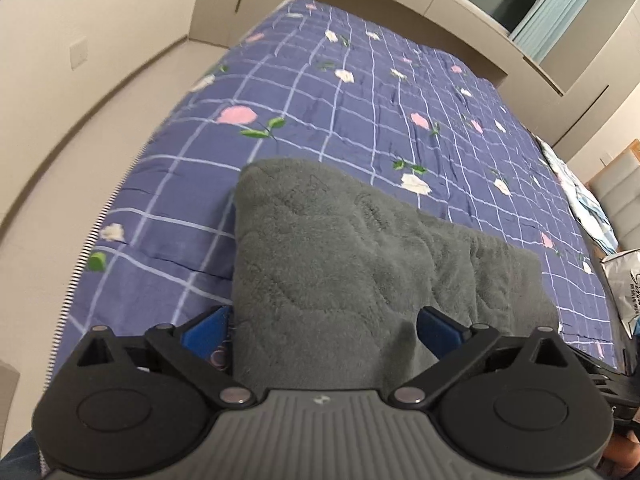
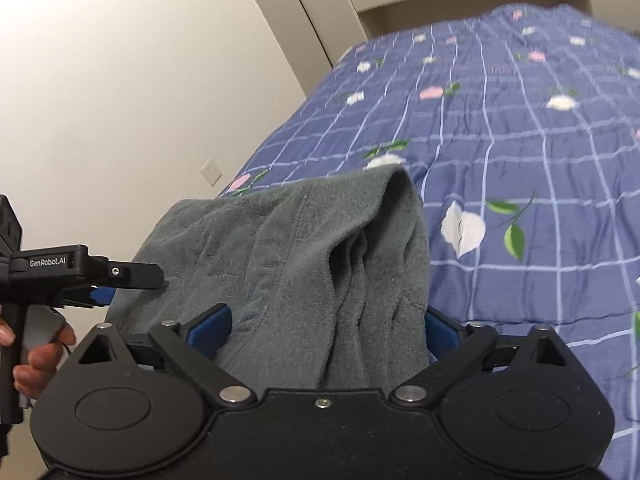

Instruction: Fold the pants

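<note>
Grey fleece pants point(image 1: 344, 264) lie bunched over the near edge of a bed and drape between both grippers. My left gripper point(image 1: 324, 328) has its blue pads point(image 1: 208, 330) on either side of the cloth, which fills the gap and hides the tips. My right gripper point(image 2: 328, 332) likewise holds a thick fold of the pants point(image 2: 304, 248) between its blue pads point(image 2: 212, 328). The left gripper point(image 2: 100, 280) shows in the right wrist view at the left, against the cloth's edge, held by a hand.
The bed has a blue checked quilt with flowers point(image 1: 380, 92), also in the right wrist view point(image 2: 520, 140). A beige wall point(image 2: 120, 80) stands at the left, a headboard shelf point(image 1: 400, 4) at the far end, bags point(image 1: 624, 288) at the right.
</note>
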The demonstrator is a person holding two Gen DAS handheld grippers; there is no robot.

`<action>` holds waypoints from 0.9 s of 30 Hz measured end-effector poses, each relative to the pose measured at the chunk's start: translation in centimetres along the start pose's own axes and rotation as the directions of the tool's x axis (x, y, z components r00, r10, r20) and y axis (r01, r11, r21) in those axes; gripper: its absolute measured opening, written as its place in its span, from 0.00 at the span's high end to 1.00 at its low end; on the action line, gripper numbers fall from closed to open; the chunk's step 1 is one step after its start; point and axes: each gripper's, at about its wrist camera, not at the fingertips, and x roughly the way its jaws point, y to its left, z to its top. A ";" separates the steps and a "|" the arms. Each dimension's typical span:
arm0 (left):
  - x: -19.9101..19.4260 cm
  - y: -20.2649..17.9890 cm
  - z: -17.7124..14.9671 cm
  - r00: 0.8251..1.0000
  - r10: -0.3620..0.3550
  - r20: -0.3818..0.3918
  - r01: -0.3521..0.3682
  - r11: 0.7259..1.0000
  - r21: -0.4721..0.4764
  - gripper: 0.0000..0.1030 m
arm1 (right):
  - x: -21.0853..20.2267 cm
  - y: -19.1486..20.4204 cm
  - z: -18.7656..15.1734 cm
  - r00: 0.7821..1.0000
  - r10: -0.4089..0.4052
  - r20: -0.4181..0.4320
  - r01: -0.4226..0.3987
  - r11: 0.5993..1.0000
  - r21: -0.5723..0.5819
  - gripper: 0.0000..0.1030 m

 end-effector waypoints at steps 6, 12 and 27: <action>-3.9 -1.3 -2.1 0.990 0.052 0.129 -0.060 0.996 0.062 0.01 | -2.3 2.0 -0.6 0.990 -0.073 0.117 0.079 0.996 -0.041 0.01; -8.0 -3.1 -5.4 0.953 0.101 0.286 -0.141 0.982 0.122 0.01 | -5.8 4.5 -2.2 0.968 -0.092 0.233 0.114 0.990 -0.082 0.01; -15.3 -3.2 -14.8 0.890 0.143 0.433 -0.228 0.962 0.150 0.00 | -14.3 9.3 -10.4 0.920 -0.109 0.376 0.173 0.975 -0.139 0.00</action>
